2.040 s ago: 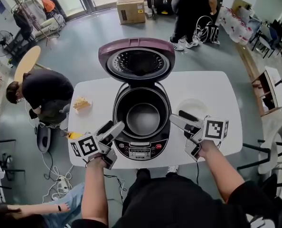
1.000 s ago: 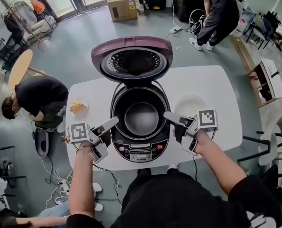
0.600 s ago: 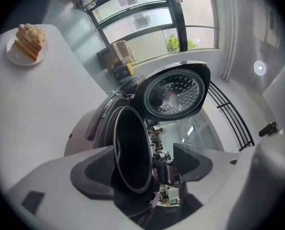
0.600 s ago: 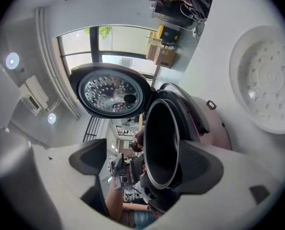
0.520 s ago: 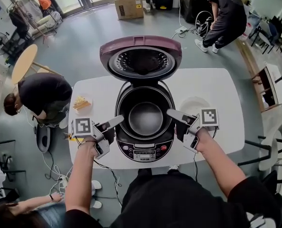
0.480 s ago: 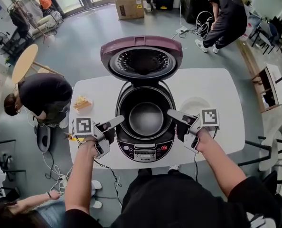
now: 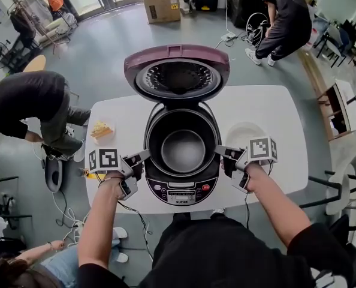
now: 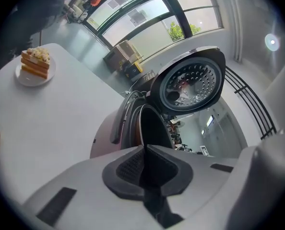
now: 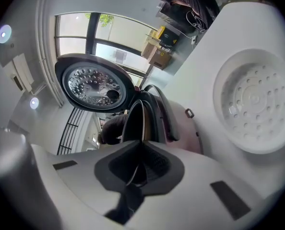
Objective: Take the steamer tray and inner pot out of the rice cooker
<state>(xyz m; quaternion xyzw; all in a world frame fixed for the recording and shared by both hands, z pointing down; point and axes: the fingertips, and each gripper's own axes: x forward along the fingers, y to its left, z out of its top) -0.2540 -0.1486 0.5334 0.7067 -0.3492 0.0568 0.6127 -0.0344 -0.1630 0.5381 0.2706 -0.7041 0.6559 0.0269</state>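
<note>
The rice cooker (image 7: 181, 188) stands at the near edge of the table (image 7: 268, 110), with its lid (image 7: 177, 77) raised at the far side and bare tabletop to both sides. The inner pot (image 7: 183, 150) sits in the cooker body. My left gripper (image 7: 143, 156) and right gripper (image 7: 221, 152) have just closed, each pinching the pot's rim, on opposite sides. The steamer tray (image 7: 243, 135) lies on the table just beyond my right gripper.
</note>
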